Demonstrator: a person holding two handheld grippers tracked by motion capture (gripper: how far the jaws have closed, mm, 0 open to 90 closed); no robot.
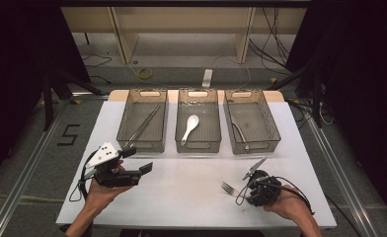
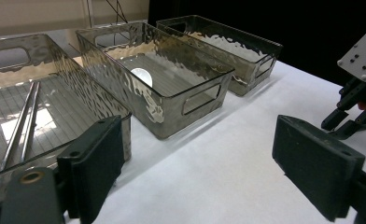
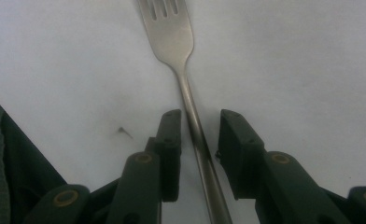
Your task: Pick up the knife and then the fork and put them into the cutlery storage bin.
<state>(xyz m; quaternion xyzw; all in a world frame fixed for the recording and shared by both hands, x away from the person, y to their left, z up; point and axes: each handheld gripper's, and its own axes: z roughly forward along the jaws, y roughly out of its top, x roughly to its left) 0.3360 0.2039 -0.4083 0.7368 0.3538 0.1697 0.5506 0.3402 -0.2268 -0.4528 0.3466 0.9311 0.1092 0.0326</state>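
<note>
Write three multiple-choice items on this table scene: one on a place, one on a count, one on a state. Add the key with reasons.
1. Where does the white spoon lie?
A. left bin
B. middle bin
C. on the table

2. How many clear bins stand on the table?
A. two
B. three
C. four

3. How do the right gripper's jaws stand to the fork?
A. either side of its handle, gaps showing
C. clamped on its tines
B. far from it

Key: 1 B, the spoon rests in the middle bin. 2 B, three bins stand in a row. 3 A, the handle runs between the jaws with a gap each side.
</note>
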